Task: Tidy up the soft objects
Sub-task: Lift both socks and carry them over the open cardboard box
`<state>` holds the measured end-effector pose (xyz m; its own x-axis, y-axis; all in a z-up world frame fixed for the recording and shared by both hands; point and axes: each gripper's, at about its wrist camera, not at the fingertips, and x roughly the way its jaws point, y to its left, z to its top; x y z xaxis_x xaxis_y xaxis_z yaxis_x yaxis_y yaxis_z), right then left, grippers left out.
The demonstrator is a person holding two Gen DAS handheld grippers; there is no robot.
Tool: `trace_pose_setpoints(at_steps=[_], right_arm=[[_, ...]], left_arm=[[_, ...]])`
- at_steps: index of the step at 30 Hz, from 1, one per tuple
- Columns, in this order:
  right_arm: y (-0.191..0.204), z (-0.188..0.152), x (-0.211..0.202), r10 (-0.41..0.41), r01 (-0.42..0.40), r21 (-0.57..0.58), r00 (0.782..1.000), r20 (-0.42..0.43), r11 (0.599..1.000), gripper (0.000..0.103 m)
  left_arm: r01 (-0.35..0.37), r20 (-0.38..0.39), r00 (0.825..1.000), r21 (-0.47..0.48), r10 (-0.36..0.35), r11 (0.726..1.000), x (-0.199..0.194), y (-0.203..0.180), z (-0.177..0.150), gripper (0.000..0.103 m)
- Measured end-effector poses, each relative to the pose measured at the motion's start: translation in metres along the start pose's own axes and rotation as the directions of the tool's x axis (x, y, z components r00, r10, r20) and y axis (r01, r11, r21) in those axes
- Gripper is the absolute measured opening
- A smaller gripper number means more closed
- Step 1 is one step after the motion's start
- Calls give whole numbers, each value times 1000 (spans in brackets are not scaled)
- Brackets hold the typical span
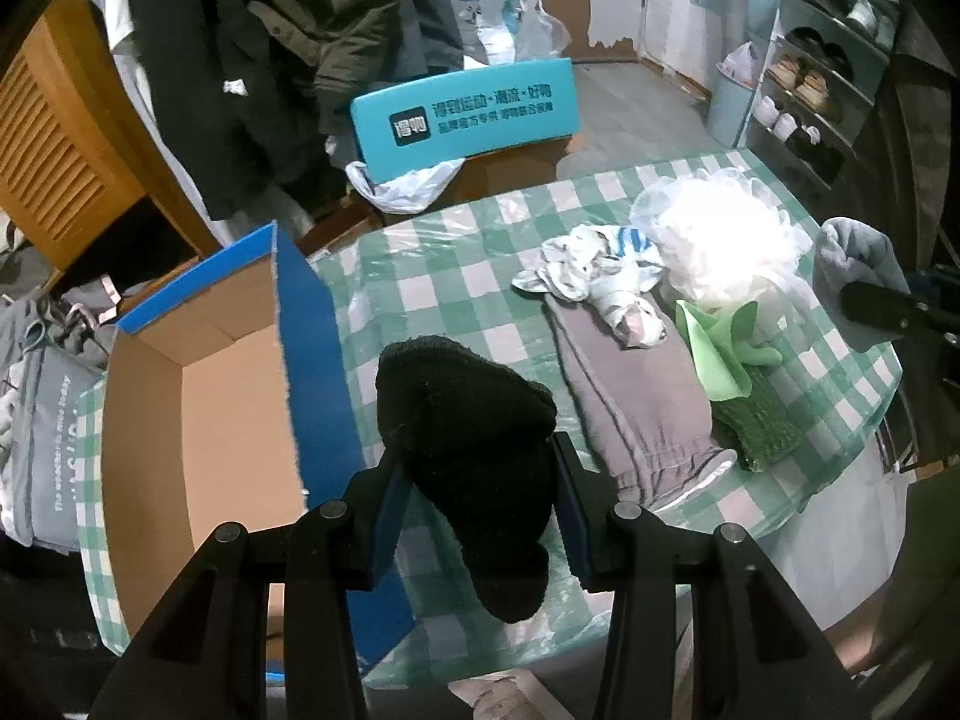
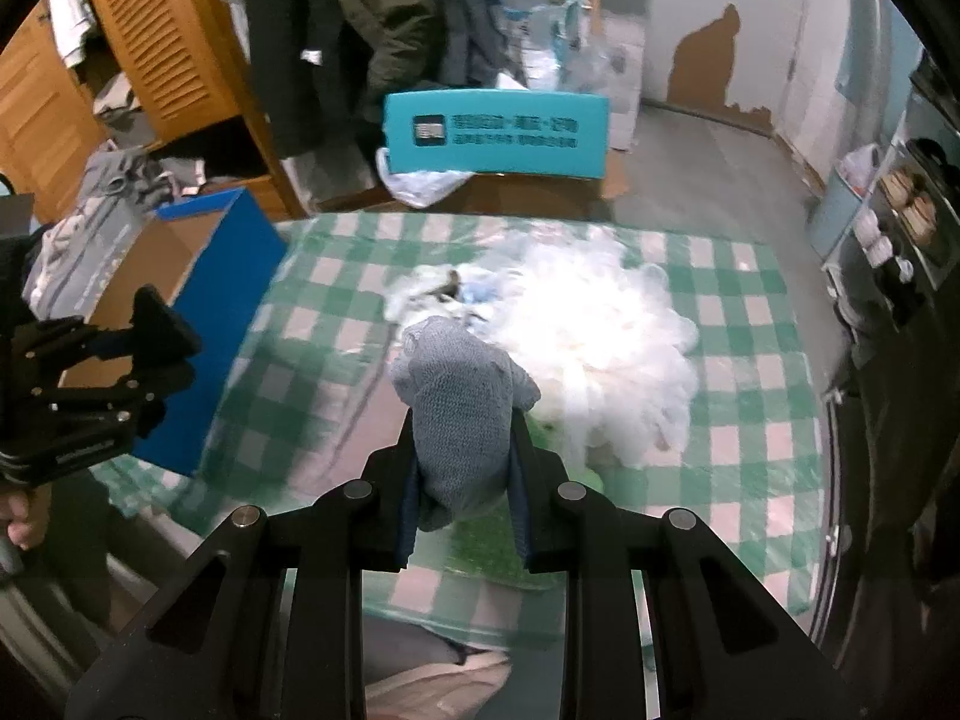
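Your left gripper (image 1: pixel 477 480) clamps the limp black sock (image 1: pixel 468 420) mid-body; right gripper (image 2: pixel 462 474) pinches the grey sock (image 2: pixel 459 402); box (image 1: pixel 198 396) at nine o'clock.

At bottom centre, the right gripper (image 2: pixel 463 468) pinches a grey-blue sock (image 2: pixel 459 402) between its blue pads (image 2: pixel 409 510). Just behind the sock, mid-frame, a white puff (image 2: pixel 606 336) lies on the green checked cloth (image 2: pixel 738 372). The left gripper (image 2: pixel 162 330) shows at the left edge, before a blue box (image 2: pixel 231 276). A teal box (image 2: pixel 498 135) stands at upper centre.
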<state>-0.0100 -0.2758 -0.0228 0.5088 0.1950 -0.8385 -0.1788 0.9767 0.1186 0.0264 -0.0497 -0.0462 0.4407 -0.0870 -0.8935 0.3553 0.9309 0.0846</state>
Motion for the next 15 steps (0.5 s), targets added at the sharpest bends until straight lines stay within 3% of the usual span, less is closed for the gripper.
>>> trace_pose_setpoints(at_steps=[4, 15], right_arm=[[17, 9, -1, 25, -25, -20, 1000, 7, 999, 23], [70, 32, 8, 106, -106, -76, 994, -2, 992, 23]], left_arm=[[-26, 19, 999, -2, 26, 1000, -7, 12, -4, 45], [-11, 46, 999, -66, 14, 998, -20, 51, -15, 45]])
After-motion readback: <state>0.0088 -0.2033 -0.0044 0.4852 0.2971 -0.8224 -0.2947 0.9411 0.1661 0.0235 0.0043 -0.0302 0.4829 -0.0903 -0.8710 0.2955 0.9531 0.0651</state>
